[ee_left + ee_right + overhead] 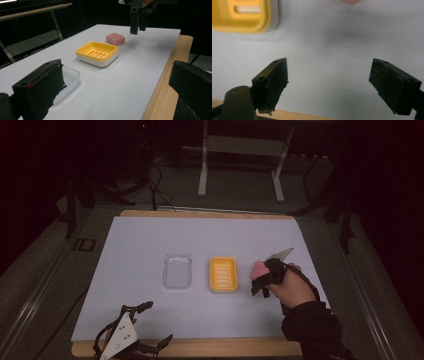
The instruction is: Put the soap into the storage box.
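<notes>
Nothing placed yet: pink soap bar (115,39) lies on the white desk (150,240), just beside the yellow soap dish (97,53), apart from it, dish empty. Right gripper (261,281) hovers near the soap, fingers (274,80) spread wide, gripping nothing. Left gripper (131,330) lies at the desk's near edge with no hand on it, fingers wide apart, also empty. Clear lid (177,271) sits left of the dish. Likely left: grasp soap, move into dish, maybe add lid.
</notes>
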A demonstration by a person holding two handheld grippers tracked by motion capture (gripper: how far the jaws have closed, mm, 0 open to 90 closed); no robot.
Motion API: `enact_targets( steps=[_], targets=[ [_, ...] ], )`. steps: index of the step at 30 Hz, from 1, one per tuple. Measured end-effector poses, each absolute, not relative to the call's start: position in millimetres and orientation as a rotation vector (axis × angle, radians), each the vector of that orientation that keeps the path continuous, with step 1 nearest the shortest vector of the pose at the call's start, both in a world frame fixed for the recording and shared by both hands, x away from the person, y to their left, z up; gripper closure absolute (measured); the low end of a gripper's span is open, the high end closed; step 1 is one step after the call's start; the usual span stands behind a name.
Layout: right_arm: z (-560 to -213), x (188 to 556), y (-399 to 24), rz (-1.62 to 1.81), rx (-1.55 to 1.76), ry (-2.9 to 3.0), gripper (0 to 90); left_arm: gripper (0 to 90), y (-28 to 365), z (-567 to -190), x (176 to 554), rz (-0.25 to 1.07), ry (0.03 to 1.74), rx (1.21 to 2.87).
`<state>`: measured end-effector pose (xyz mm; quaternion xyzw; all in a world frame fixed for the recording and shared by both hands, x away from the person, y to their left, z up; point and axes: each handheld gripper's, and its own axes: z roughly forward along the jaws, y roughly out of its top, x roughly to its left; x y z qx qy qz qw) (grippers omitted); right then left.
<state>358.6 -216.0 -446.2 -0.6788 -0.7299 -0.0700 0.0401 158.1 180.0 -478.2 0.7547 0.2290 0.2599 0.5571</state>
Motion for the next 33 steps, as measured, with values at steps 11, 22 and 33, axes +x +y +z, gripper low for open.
enact_targets(
  steps=[11,22,33],
  targets=[
    [-436,386,-210,-0.198,-2.147,-2.206,16.4,0.5,180,-478,158,0.61,0.541,1.784],
    [-431,410,-205,-0.238,-2.22,-2.152,19.0,0.5,180,-478,158,0.607,0.539,1.783],
    [-443,430,-204,-0.209,-2.363,-2.063,22.5,0.5,180,-478,158,0.608,0.536,1.79]
  ],
)
